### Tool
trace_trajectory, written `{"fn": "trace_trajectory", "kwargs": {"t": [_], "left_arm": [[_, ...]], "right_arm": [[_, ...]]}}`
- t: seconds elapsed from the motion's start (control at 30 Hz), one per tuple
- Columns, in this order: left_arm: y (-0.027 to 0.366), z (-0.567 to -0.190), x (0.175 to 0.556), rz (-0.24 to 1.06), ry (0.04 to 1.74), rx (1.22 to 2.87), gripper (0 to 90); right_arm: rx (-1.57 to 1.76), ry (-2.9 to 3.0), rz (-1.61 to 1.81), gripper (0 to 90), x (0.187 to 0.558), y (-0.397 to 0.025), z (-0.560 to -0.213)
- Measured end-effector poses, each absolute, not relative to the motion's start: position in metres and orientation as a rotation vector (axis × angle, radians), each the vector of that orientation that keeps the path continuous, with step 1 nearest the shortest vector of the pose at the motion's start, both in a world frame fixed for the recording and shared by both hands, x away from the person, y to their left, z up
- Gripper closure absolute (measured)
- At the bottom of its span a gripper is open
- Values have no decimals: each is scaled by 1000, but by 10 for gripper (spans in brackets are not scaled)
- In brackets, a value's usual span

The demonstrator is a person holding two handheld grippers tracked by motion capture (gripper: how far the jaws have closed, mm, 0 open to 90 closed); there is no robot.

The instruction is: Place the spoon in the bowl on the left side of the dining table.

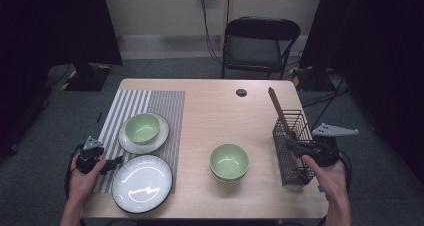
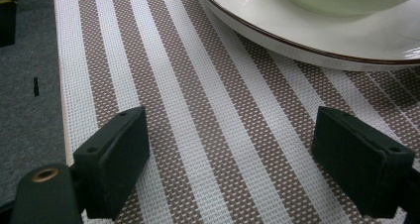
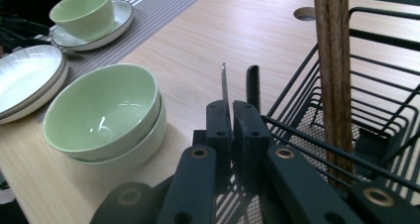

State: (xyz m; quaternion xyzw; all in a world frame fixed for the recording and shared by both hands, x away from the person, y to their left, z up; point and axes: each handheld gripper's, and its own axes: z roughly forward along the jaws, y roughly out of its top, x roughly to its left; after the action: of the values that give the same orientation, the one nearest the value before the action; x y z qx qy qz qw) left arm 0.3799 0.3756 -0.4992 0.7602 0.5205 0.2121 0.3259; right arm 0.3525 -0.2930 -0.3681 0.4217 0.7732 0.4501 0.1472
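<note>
From above we see the right gripper at the wire basket on the counter's right side, brown chopsticks standing in it, and stacked green bowls nearby. Our left gripper sits beside a white plate

In the left gripper view it hangs released over the striped mat

In the right gripper view the gripper is clenched on thin cutlery at the basket's edge
</note>
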Motion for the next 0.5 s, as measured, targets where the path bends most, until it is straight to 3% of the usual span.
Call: {"fn": "trace_trajectory", "kwargs": {"t": [0.5], "left_arm": [[375, -499, 380, 558, 1366, 1992, 143]], "right_arm": [[1227, 2154, 1289, 900, 352, -303, -358]]}}
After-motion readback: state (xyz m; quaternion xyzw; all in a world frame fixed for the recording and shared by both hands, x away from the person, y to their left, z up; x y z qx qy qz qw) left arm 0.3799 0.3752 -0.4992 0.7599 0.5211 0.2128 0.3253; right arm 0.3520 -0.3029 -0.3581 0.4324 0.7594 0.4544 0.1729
